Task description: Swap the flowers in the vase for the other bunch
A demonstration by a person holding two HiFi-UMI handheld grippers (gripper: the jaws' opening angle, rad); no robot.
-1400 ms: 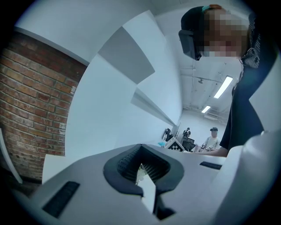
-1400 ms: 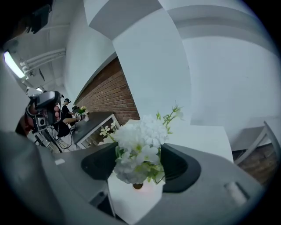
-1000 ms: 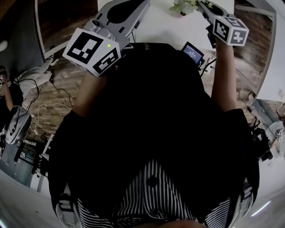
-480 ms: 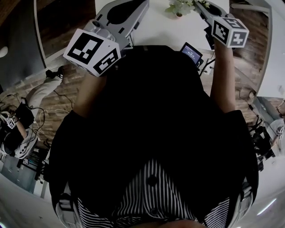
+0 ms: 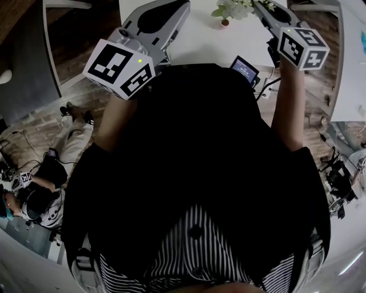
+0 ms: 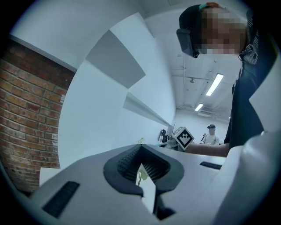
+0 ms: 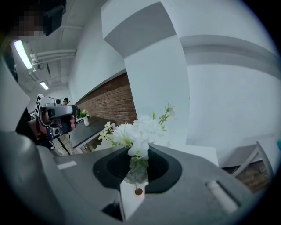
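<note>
White flowers with green sprigs stand up between the jaws of my right gripper, which is shut on their stems. Below the pads, a clear glassy vase shows dimly around the stems. In the head view the same flowers sit at the tip of the right gripper over the white table, with a small brown spot under them. My left gripper hovers level at the table's left part, jaws together and empty. Through its gap I see a green sprig.
A small screen device lies at the table's near edge with cables beside it. A person sits on the wooden floor at the left. A white chair frame stands at the right. A brick wall rises left of the table.
My right gripper has risen with the white flowers in its jaws. The left gripper has stayed where it was.
</note>
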